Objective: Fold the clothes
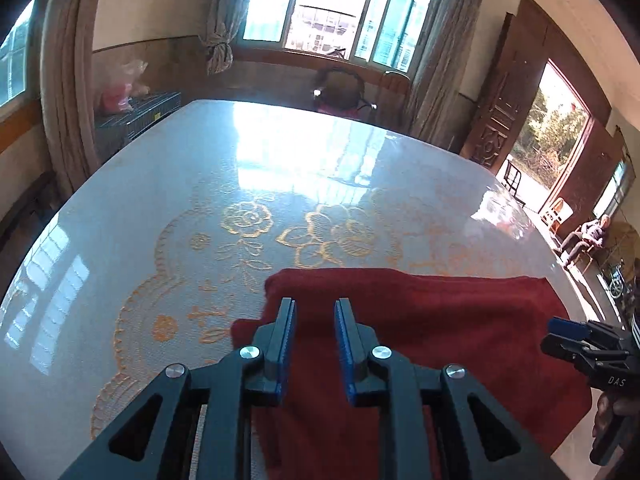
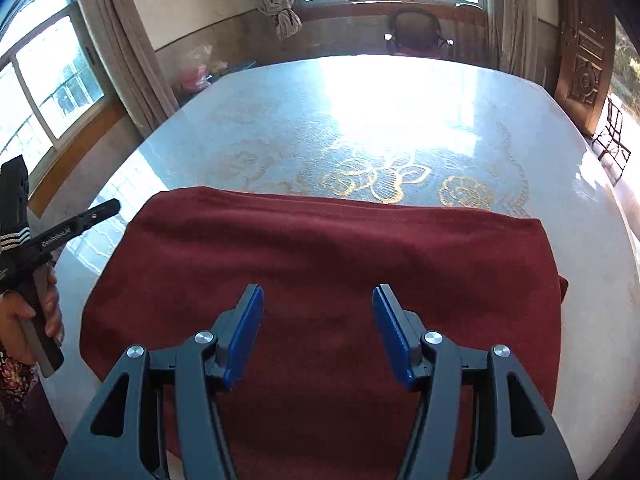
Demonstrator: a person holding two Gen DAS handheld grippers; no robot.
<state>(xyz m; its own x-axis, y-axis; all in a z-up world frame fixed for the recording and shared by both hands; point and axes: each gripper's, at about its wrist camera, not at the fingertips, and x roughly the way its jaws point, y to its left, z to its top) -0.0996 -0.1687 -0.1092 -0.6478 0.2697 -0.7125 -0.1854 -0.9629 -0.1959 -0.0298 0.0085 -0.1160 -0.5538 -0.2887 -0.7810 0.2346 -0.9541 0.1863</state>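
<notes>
A dark red cloth (image 2: pixel 320 240) lies flat on the near part of the table, its far edge straight, its near side hanging over the table's rim. In the right wrist view my right gripper (image 2: pixel 318 294) hovers over the cloth's middle, open wide with nothing between its blue pads (image 2: pixel 246 328). My left gripper (image 1: pixel 315 312) is over the left end of the red cloth (image 1: pixel 440 320), open with a narrower gap and holding nothing. The right gripper (image 1: pixel 550 334) shows at the right edge of the left wrist view, and the left gripper (image 2: pixel 112 206) shows side-on at the left edge of the right wrist view, held by a hand (image 2: pixel 50 312).
The round table (image 1: pixel 160 200) has a glossy white cover with a gold flower pattern (image 2: pixel 376 180). A chair (image 2: pixel 416 36) stands at its far side under the window. A crate with a pink bag (image 1: pixel 132 112) sits at the back left. A person (image 1: pixel 596 232) sits by the open door.
</notes>
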